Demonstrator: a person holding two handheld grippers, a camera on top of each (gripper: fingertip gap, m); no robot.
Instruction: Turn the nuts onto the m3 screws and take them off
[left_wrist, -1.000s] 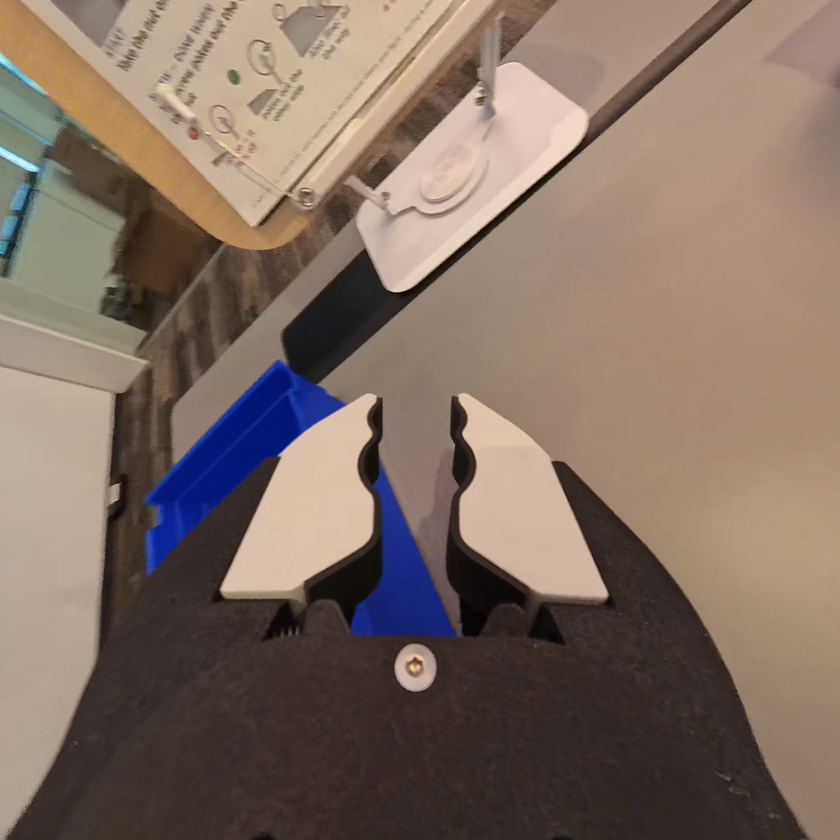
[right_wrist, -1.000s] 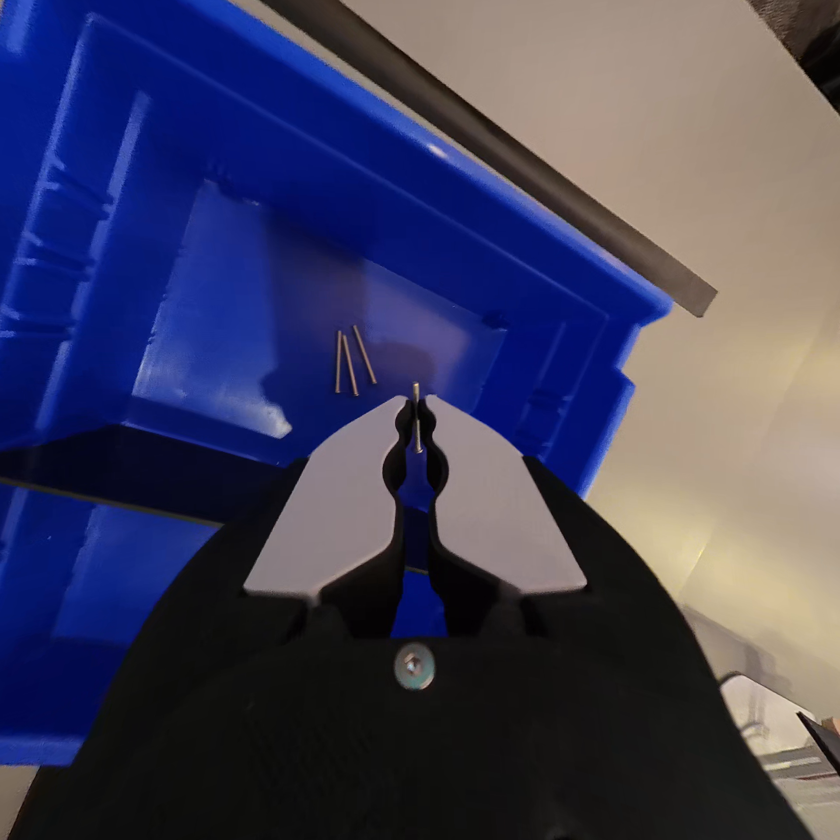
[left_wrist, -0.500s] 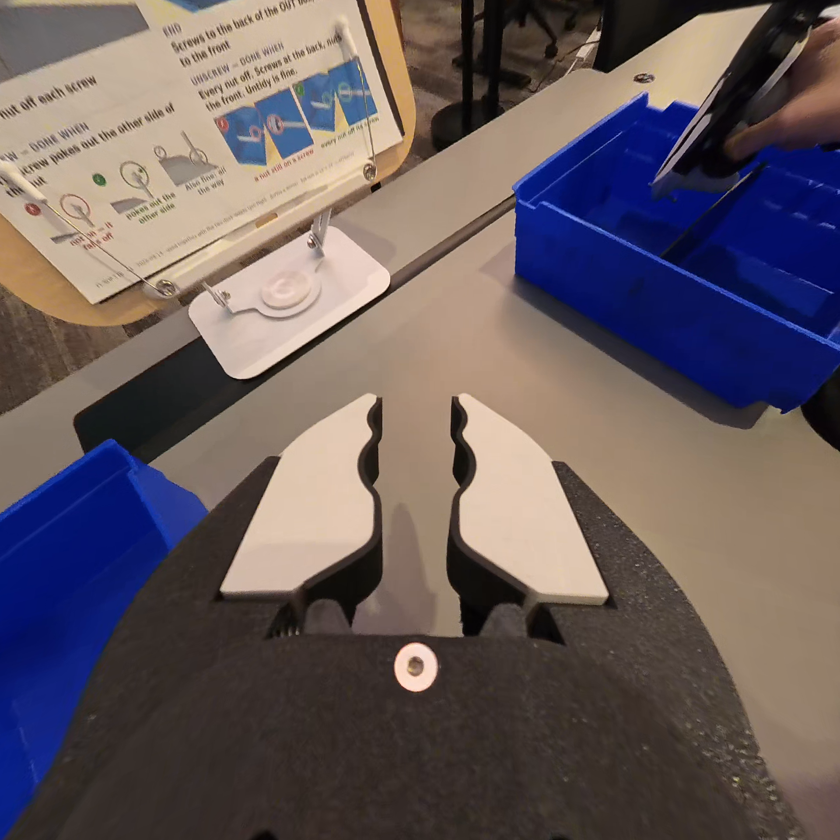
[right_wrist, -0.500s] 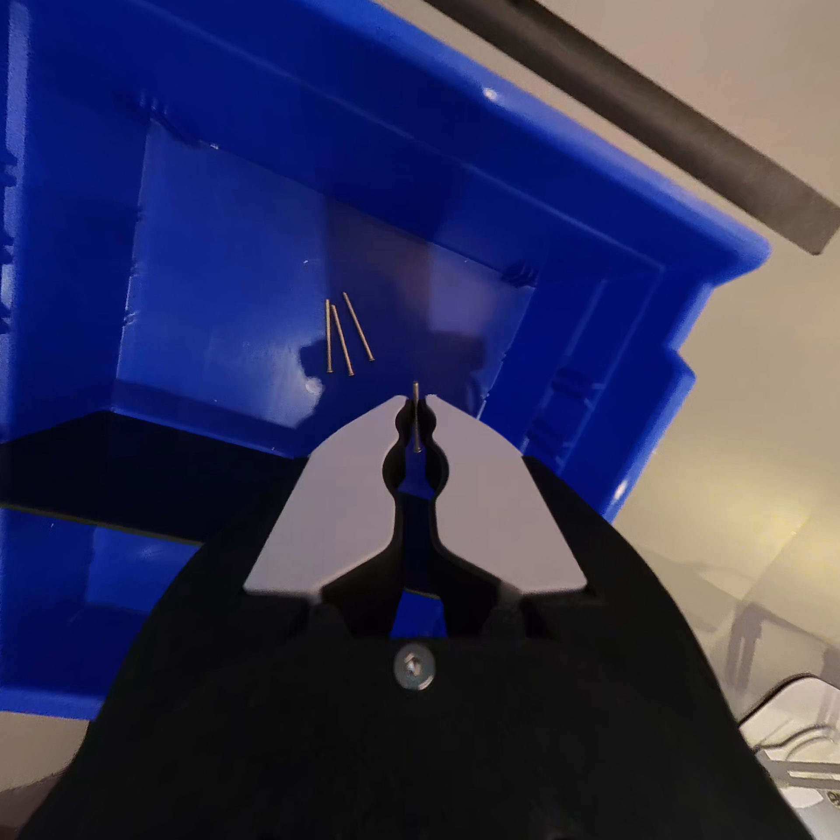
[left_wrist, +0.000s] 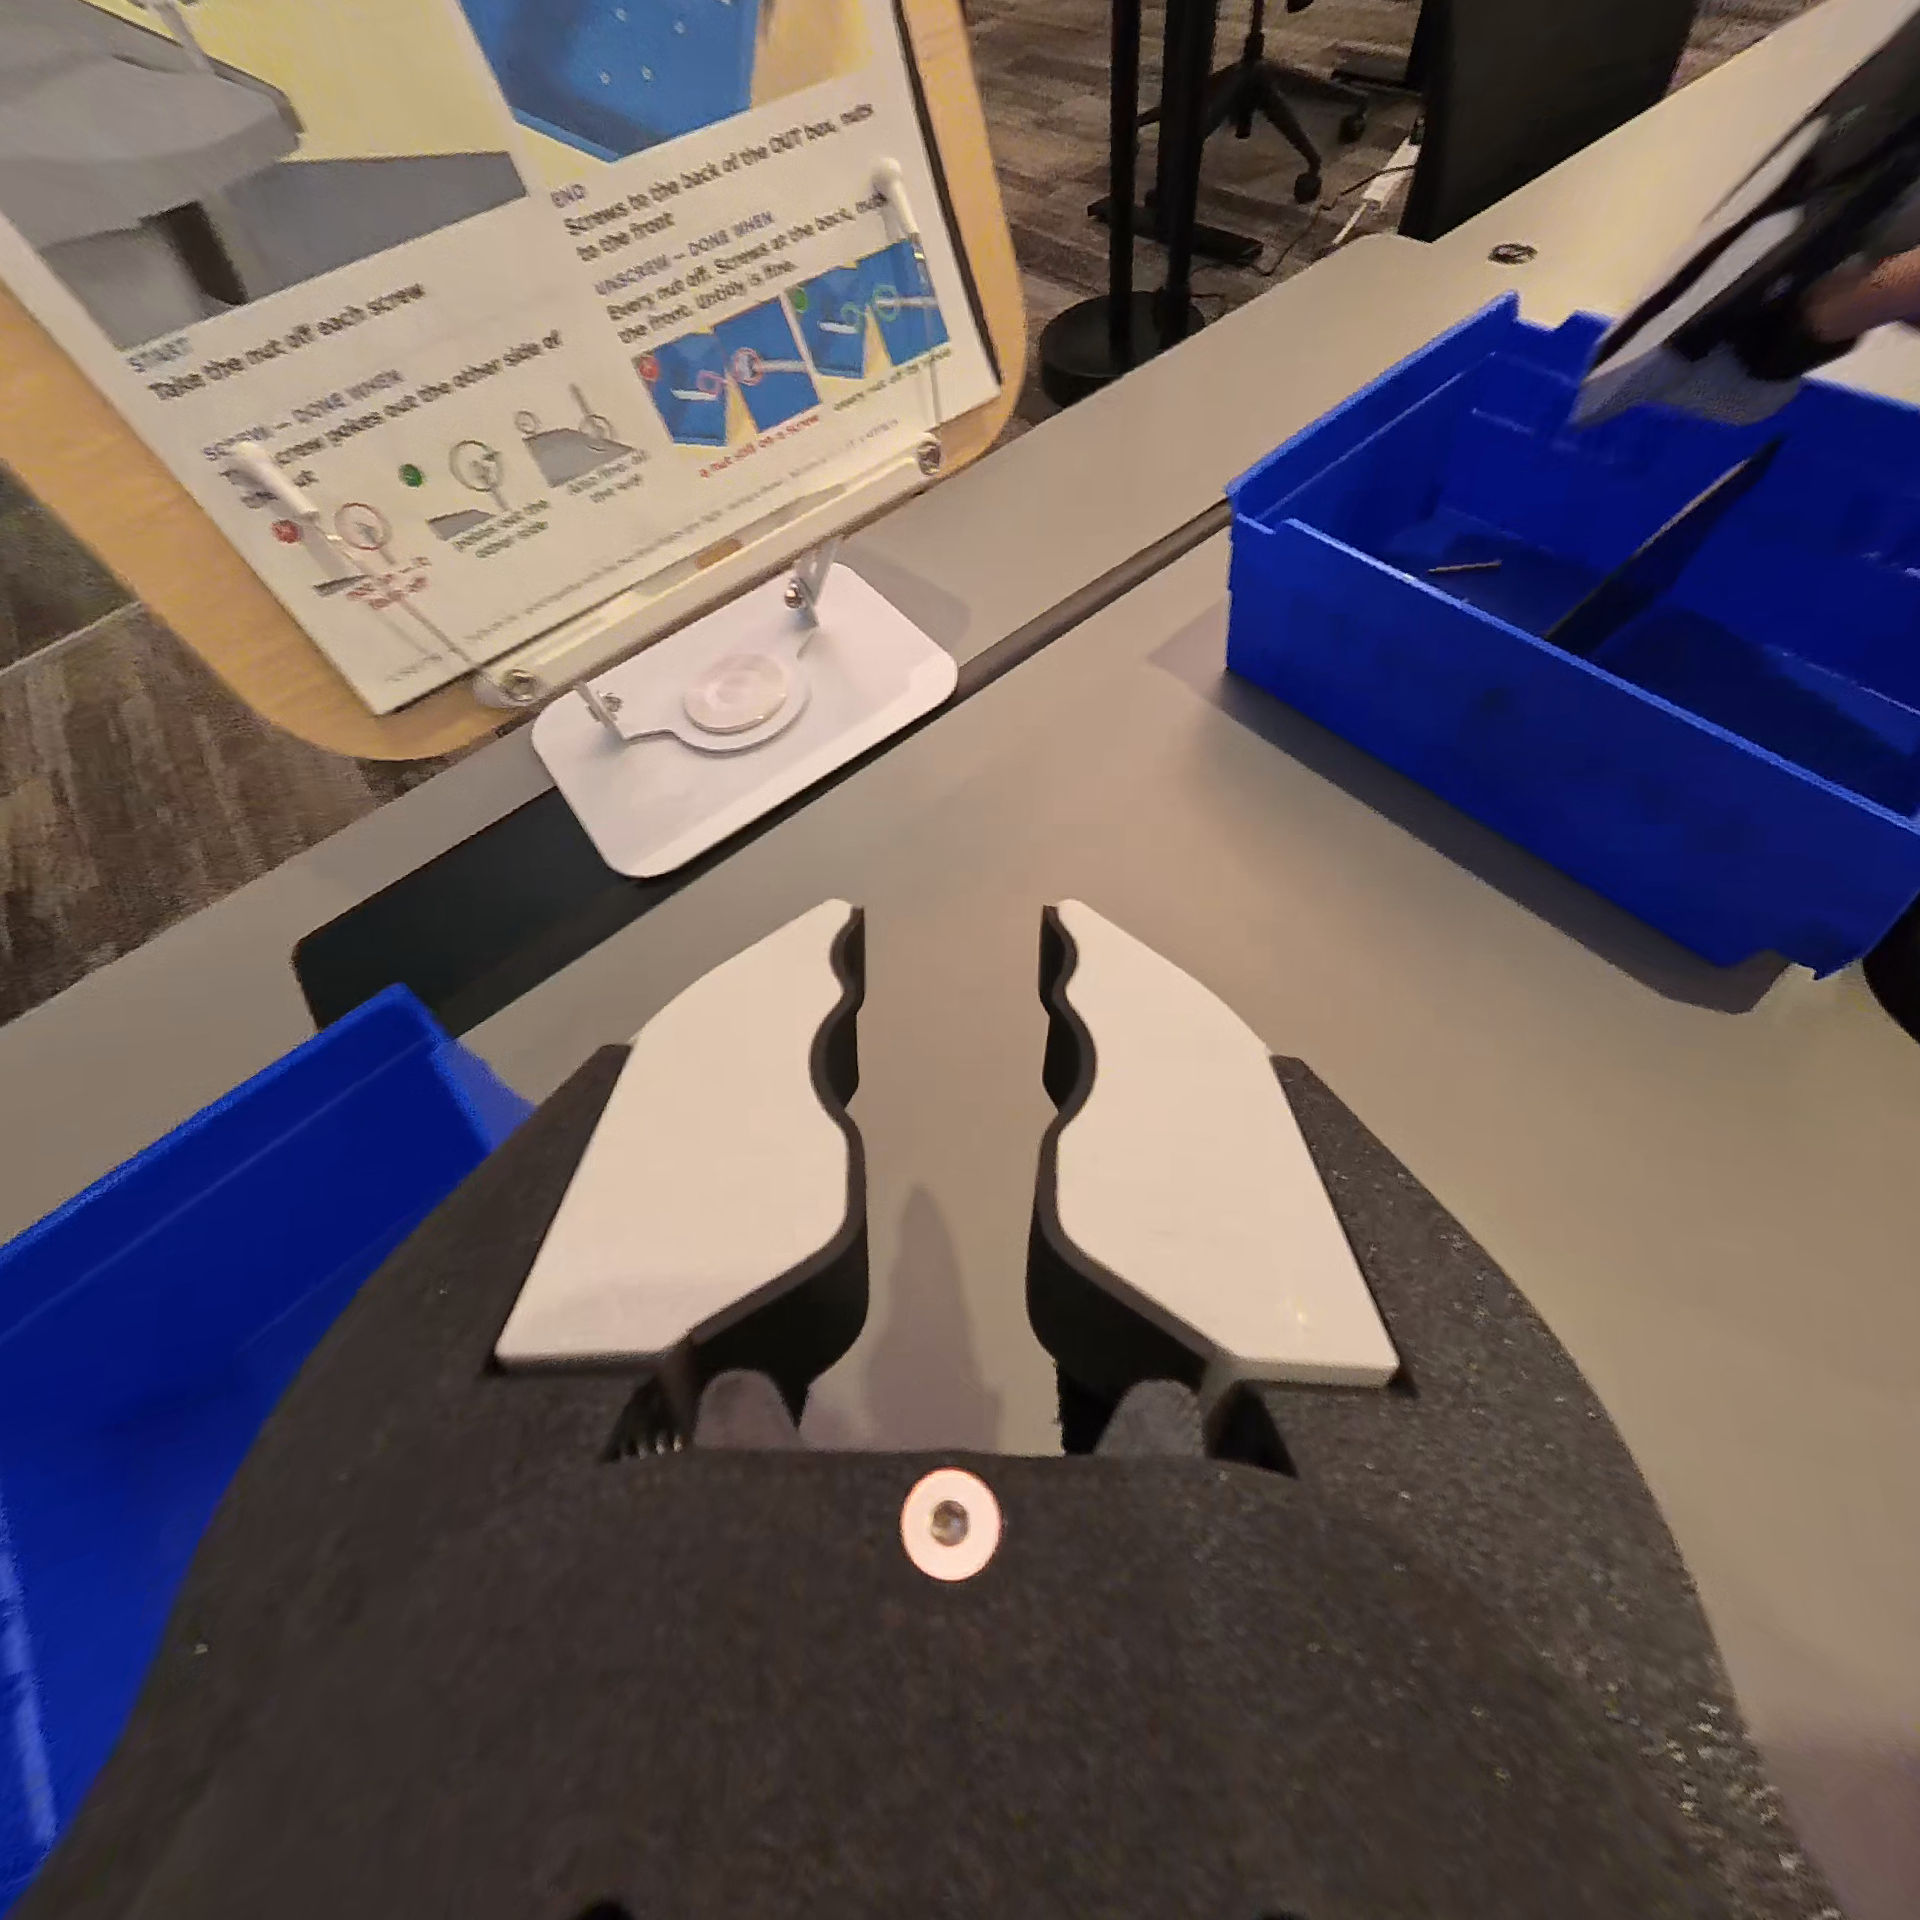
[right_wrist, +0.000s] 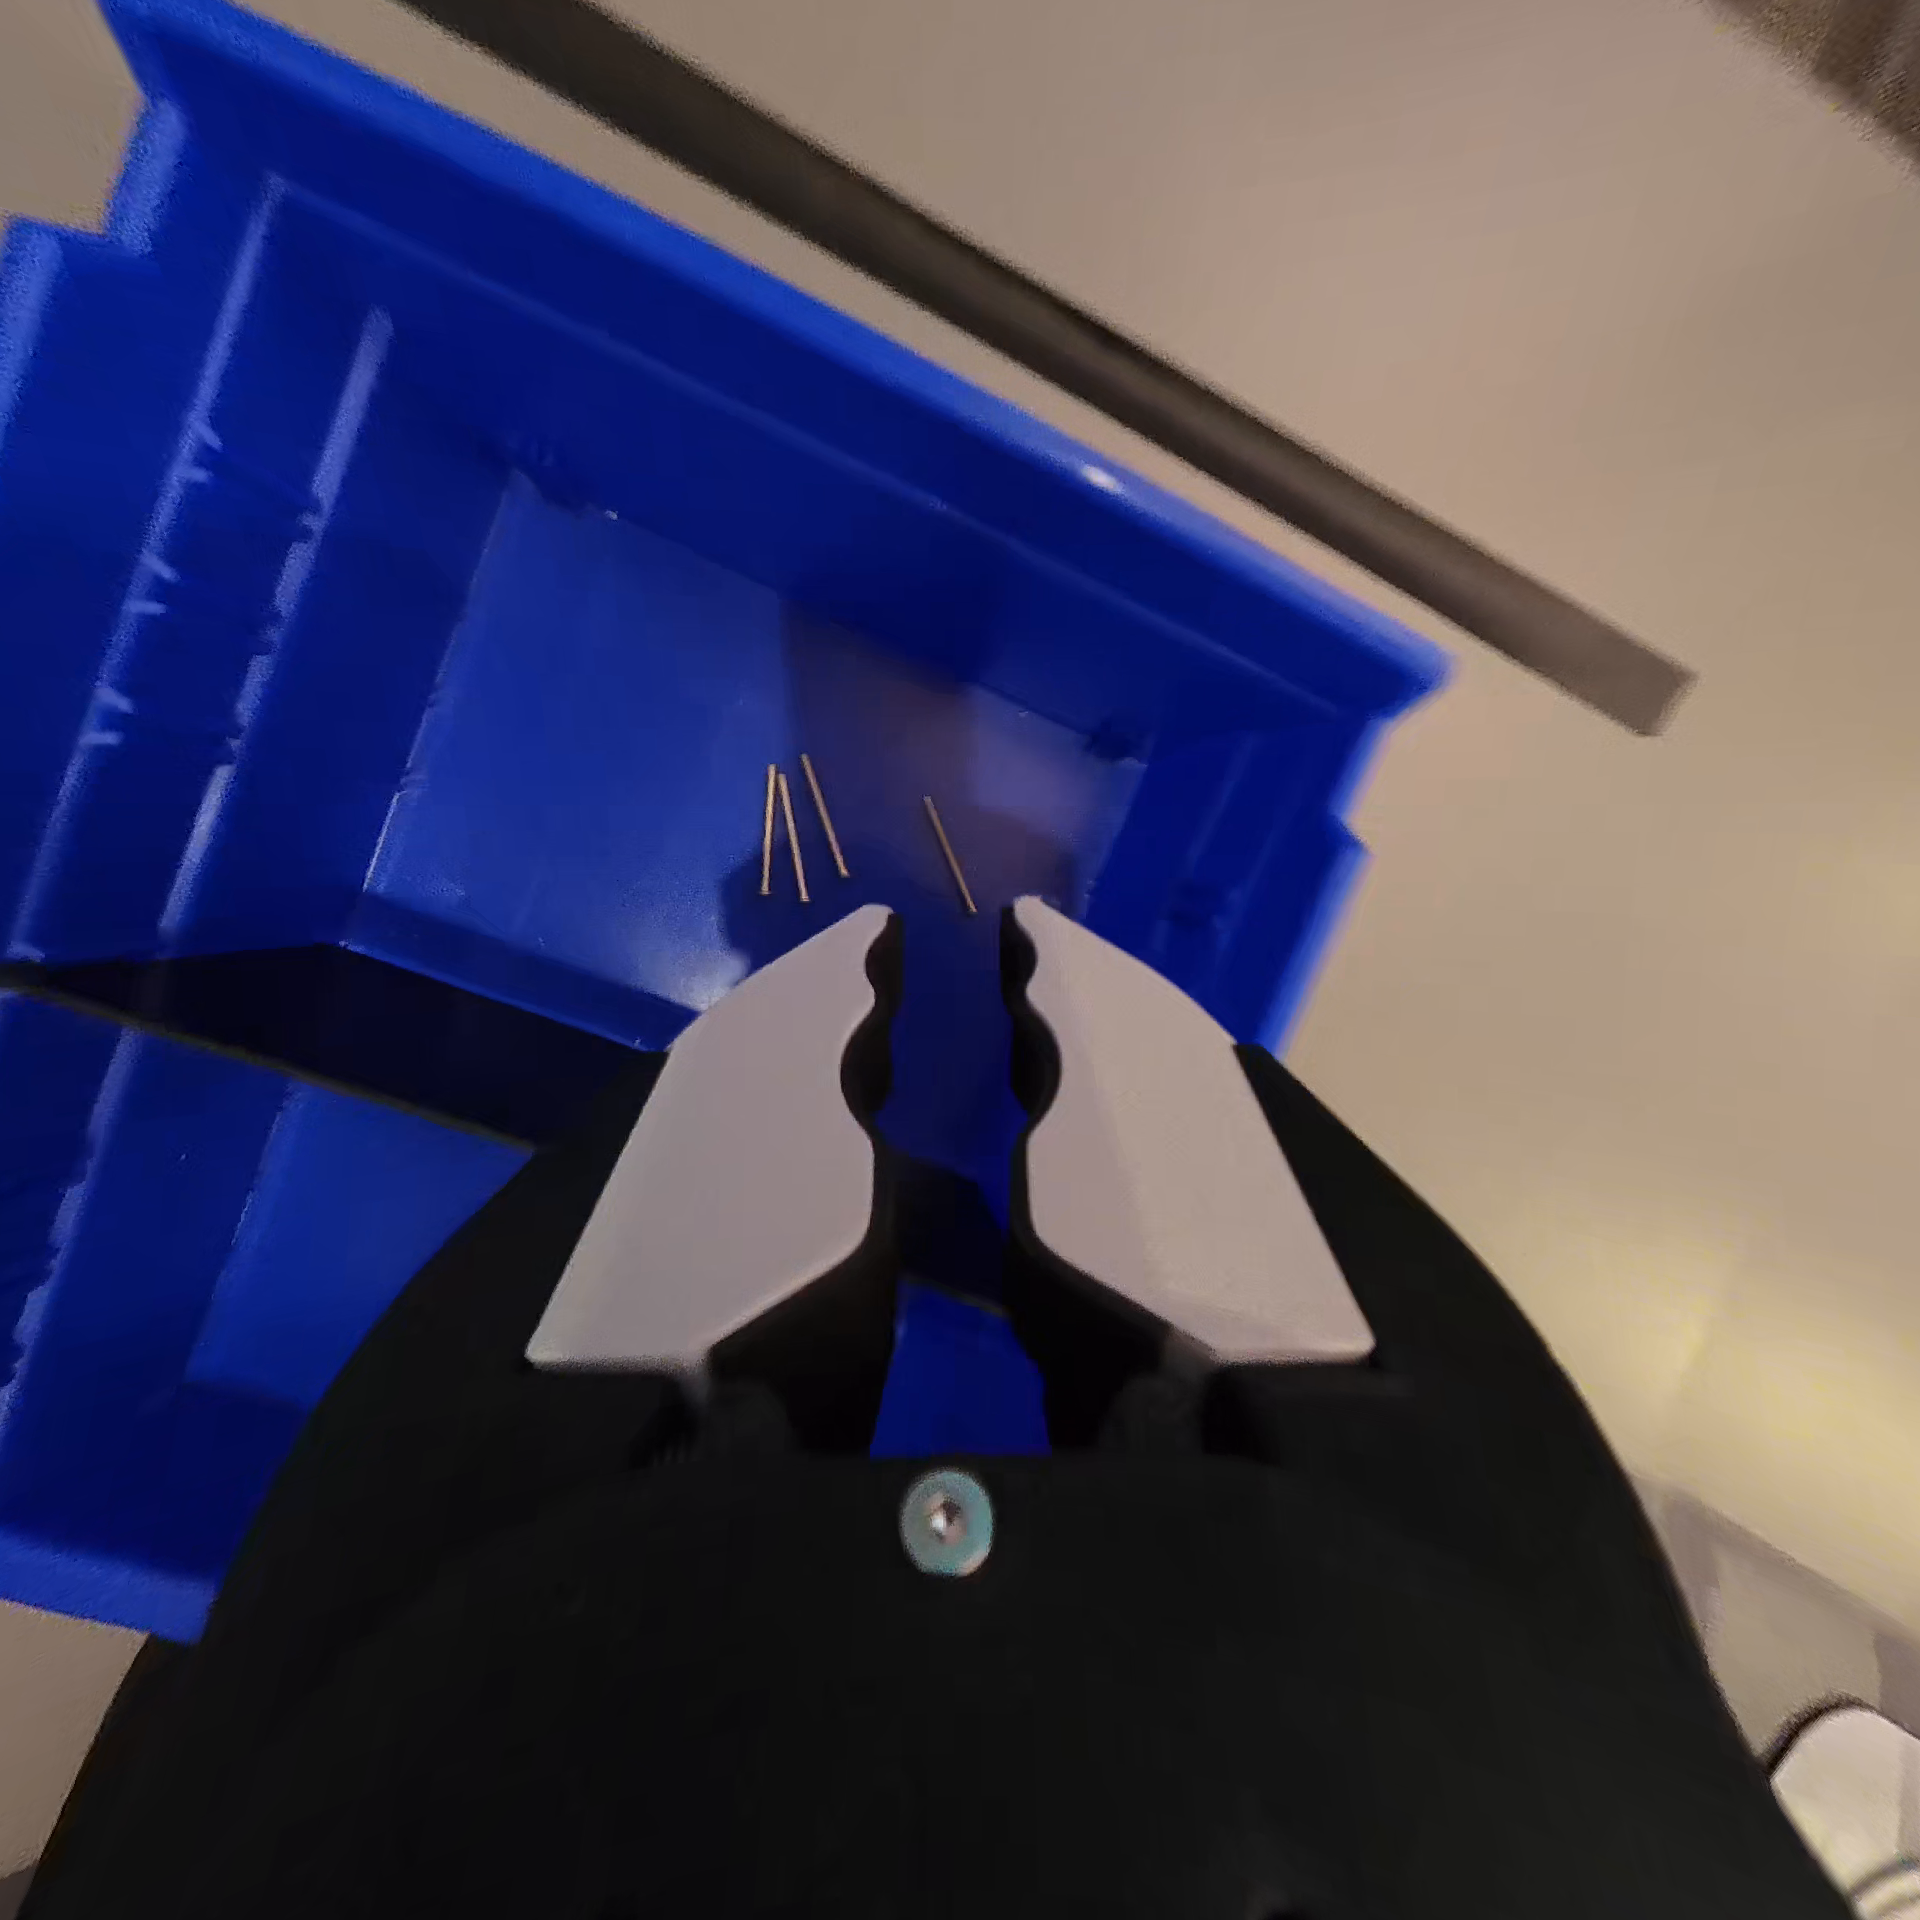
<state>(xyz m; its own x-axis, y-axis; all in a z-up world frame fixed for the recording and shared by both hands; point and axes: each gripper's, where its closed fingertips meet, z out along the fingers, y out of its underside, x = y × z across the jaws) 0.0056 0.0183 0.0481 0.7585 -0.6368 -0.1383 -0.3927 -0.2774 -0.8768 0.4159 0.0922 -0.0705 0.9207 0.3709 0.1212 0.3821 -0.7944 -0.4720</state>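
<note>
Hovering over grey matte table: left gripper, pale scalloped fingers parted, empty. Right gripper, jaws likewise apart, empty, above glossy blue plastic bin. Four thin brassy screws on bin's rear-compartment floor: three clustered, one apart, near fingertips. Nuts not discernible.

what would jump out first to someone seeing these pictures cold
The bright blue plastic bin fills the right wrist view, with four thin metal screws lying on its back compartment floor. Just above them the right gripper hangs open and empty. In the left wrist view, the open left gripper hovers over the bare grey table, facing a propped white instruction sheet.
</note>
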